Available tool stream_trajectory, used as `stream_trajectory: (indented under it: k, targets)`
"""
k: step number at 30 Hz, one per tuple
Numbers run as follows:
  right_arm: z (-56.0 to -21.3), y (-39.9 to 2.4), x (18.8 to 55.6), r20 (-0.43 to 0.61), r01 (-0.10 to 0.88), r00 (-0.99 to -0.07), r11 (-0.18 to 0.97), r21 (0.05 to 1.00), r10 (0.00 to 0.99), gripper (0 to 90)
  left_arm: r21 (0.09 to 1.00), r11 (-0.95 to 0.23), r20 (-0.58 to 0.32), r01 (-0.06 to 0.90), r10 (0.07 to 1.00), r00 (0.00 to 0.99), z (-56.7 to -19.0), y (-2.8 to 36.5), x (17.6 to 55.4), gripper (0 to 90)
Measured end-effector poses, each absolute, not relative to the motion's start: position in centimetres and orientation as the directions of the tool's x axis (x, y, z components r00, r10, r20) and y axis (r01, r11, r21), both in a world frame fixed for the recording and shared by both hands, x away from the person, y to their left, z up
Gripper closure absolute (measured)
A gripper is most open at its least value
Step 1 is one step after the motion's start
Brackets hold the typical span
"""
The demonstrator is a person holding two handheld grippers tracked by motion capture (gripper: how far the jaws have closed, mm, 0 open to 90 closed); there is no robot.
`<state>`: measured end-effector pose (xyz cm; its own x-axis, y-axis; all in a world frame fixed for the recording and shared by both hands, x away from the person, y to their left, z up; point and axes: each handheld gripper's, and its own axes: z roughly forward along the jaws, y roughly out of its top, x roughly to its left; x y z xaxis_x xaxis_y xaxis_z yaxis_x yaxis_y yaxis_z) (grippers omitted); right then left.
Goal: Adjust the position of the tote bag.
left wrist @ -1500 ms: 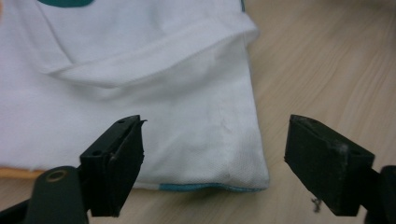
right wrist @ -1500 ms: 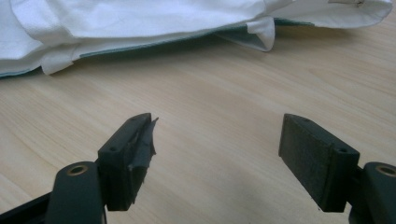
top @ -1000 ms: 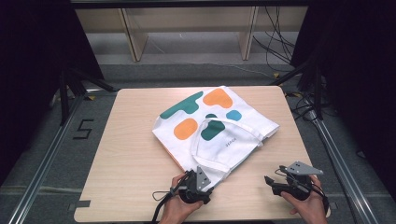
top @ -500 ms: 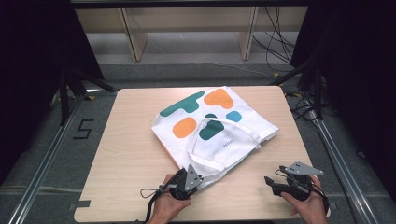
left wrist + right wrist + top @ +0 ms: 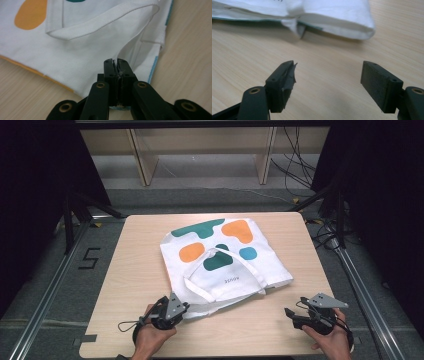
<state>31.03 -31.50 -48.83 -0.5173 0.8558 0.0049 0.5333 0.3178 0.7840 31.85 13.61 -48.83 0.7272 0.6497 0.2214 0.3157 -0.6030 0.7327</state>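
A white tote bag (image 5: pixel 225 265) with teal, orange and blue shapes lies flat in the middle of the wooden table (image 5: pixel 135 270), its strap handles (image 5: pixel 252 272) spread across it. My left gripper (image 5: pixel 184 310) is at the bag's near left corner, shut on the fabric. In the left gripper view the jaws (image 5: pixel 116 67) are pressed together, pinching a fold of the white bag (image 5: pixel 75 50) just below a strap (image 5: pixel 100 25). My right gripper (image 5: pixel 291 318) rests open near the table's front right. Its pads (image 5: pixel 284 80) stand wide apart over bare wood, short of the bag's edge (image 5: pixel 337 15).
Shelving legs (image 5: pixel 140 155) and cables (image 5: pixel 295 165) lie on the floor beyond the table's far edge. Metal rails (image 5: pixel 55 280) run along both sides. A "5" mark (image 5: pixel 90 257) is on the floor at left.
My left gripper has slid leftwards along the front of the table, still shut on the bag's fabric, drawing that corner out with it. The right gripper has stayed in place, open.
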Motion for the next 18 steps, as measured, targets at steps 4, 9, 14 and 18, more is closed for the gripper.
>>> stream_trajectory:
  k: [4, 9, 14, 18]
  targets:
    - [-48.8, -31.5, 31.2, -0.007, 0.523, -0.503, 0.311, 0.793, 0.864, 28.7, 0.751, -0.567, 0.219, 0.338, 0.697, 0.683, -48.6, 15.8, 32.5, 86.6]
    - [-48.8, -30.8, 32.3, -0.019, 0.524, -0.511, 0.328, 0.786, 0.86, 29.0, 0.755, -0.558, 0.222, 0.343, 0.711, 0.668, -48.6, 17.8, 33.1, 86.4]
    - [-48.9, -29.2, 33.5, -0.055, 0.512, -0.524, 0.366, 0.777, 0.85, 29.2, 0.764, -0.538, 0.203, 0.356, 0.724, 0.659, -48.6, 17.6, 33.2, 86.4]
    - [-49.1, -28.3, 35.5, -0.132, 0.478, -0.528, 0.422, 0.77, 0.839, 32.3, 0.754, -0.559, 0.218, 0.346, 0.709, 0.67, -48.3, 18.0, 33.3, 86.5]
